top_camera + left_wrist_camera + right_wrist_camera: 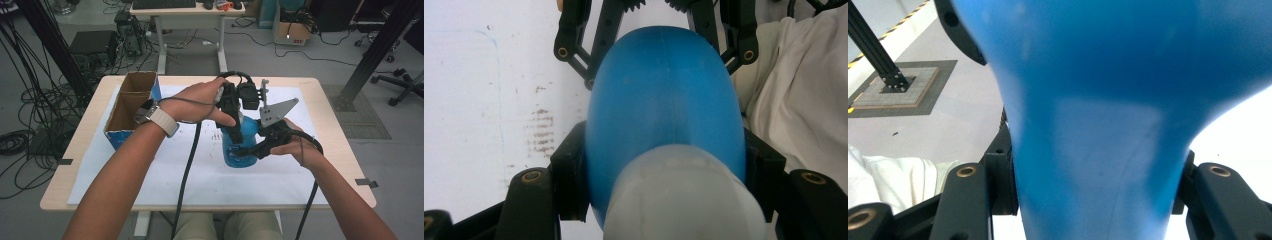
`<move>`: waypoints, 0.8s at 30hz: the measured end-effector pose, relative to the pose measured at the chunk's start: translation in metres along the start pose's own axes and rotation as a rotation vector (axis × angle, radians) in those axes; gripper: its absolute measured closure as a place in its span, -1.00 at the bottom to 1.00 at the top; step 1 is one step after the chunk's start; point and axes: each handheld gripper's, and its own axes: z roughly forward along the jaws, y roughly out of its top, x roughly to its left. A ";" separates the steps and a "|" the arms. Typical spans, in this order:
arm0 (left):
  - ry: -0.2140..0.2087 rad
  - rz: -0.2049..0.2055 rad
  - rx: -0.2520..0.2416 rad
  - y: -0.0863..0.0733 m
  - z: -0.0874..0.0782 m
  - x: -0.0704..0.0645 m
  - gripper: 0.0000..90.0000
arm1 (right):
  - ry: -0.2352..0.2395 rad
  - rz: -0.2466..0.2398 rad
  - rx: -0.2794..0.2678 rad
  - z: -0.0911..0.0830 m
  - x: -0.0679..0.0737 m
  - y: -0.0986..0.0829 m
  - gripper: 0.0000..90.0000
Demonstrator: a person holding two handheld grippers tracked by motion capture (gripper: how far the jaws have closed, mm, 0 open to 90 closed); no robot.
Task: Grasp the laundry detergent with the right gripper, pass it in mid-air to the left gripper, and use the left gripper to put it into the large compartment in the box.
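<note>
A blue plastic bottle (239, 150) stands upright on the white sheet (150, 175) at mid-table. My left gripper (234, 131) comes down from above and is shut on the bottle's upper part. In the left gripper view the bottle (664, 95) sits squeezed between the pads (570, 175), with its whitish cap (679, 200) nearest the camera. My right gripper (250, 149) reaches in from the right and is shut on the bottle's body. In the right gripper view the bottle (1108, 75) is clamped between the black fingers (1002, 185).
An open cardboard box (131, 107) with blue sides stands at the table's left. The wooden table edge (345, 150) lies close to the right hand. Cables trail from both grippers toward the front edge. Behind the table stand a desk (185, 12) and floor cables.
</note>
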 end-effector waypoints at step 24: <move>0.003 0.013 0.001 0.000 0.001 0.002 -0.17 | 0.000 0.003 -0.001 0.000 0.000 -0.001 -0.04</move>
